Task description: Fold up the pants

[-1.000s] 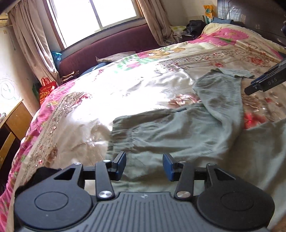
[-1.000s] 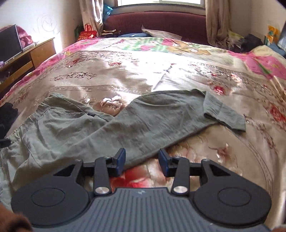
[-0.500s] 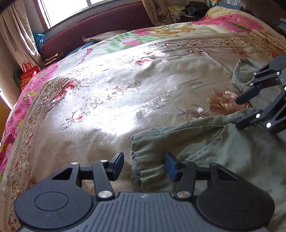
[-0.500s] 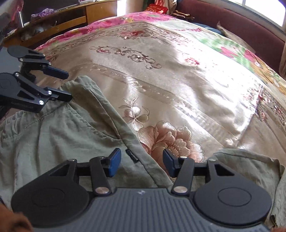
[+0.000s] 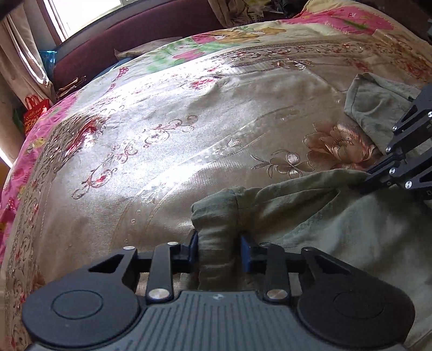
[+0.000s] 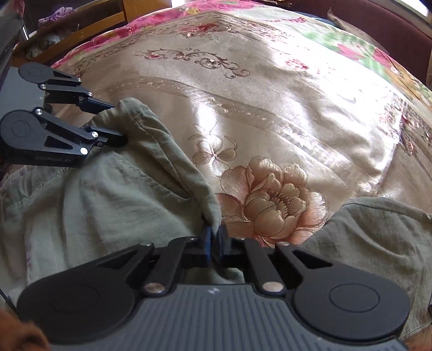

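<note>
**Green pants on a floral bedspread, waist edge gripped at two places**

Item 1. Pants [image 5: 337, 232]: olive-green, crumpled fabric, lying on the bed in the near part of both views. A thick gathered corner of the waist stands up between the left jaws. In the left wrist view a second part of the garment lies apart from it to the right, with a printed flower of the cover showing between the two.

Item 2. Left gripper [image 5: 220, 247]: black, blue pads. Its jaws have just been closing and now pinch the bunched corner of the pants, the fabric filling the gap between them. It points steeply down at the bed.

Item 3. Right gripper [image 6: 213, 241]: black, blue pads. Its jaws have just been closing and are pressed nearly together on a thin fold of the pants' edge. In the left wrist view its tips bite the same edge further to the right.

Item 4. Bedspread [image 6: 270, 113]: shiny beige satin with scrollwork and a large peach flower, pink floral border.

Item 5. Surroundings: dark red headboard [image 5: 129, 40], curtain [image 5: 24, 62] beside a bright window, red bag [image 5: 33, 113] at the left of the bed, wooden furniture [image 6: 89, 21].
</note>
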Demonstrator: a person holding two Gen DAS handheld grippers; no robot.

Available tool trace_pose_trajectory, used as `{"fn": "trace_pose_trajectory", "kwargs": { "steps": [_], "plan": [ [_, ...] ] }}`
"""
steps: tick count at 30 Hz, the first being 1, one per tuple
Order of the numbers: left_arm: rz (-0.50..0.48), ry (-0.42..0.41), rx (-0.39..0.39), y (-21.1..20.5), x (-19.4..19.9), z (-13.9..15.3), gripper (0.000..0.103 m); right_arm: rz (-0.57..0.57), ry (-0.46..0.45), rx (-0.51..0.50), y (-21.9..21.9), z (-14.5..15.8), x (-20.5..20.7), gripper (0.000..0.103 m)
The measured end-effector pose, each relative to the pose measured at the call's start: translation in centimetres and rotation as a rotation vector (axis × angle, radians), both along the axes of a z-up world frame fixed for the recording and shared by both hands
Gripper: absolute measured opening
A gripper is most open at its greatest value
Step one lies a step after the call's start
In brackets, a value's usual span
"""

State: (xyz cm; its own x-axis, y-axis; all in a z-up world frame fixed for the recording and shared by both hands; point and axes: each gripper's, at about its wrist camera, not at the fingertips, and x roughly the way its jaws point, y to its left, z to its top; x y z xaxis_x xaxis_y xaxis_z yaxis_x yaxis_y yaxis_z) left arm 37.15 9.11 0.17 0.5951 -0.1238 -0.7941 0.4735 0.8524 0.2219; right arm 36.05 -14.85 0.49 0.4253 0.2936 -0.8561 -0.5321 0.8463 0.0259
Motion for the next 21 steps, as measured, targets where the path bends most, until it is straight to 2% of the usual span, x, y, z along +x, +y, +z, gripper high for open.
{"fn": "trace_pose_trajectory", "kwargs": {
  "steps": [3,5,8,12,14,16,18,21],
  "plan": [
    [-0.012,-0.056,0.034,-0.3,-1.3,1.5,0.037,-0.004,-0.068,0.009,0.3,2.2,-1.2,0.004],
    [0.004,-0.111,0.018,0.4,-2.6,3.2,0.037,-0.013,-0.131,0.031,0.3,4.6,-2.3,0.004],
    [0.055,-0.201,-0.092,2.9,-5.8,6.6,0.037,-0.026,-0.254,0.092,0.4,9.3,-5.6,0.004],
    [0.134,-0.288,-0.209,7.2,-12.8,8.9,0.037,0.091,-0.449,0.059,2.9,13.5,-15.0,0.005],
    [0.182,-0.292,-0.247,9.6,-17.4,8.3,0.037,0.168,-0.468,0.063,4.4,13.4,-20.2,0.005],
    [0.234,-0.268,-0.263,11.4,-21.3,6.7,0.037,0.221,-0.427,0.077,6.0,11.8,-24.4,0.005],
    [0.275,-0.216,-0.253,12.7,-24.2,4.3,0.037,0.278,-0.346,0.06,7.9,8.4,-27.7,0.005],
    [0.358,-0.134,-0.261,14.3,-26.6,1.0,0.036,0.284,-0.211,0.049,9.8,3.5,-30.3,0.005]
  ]
}}
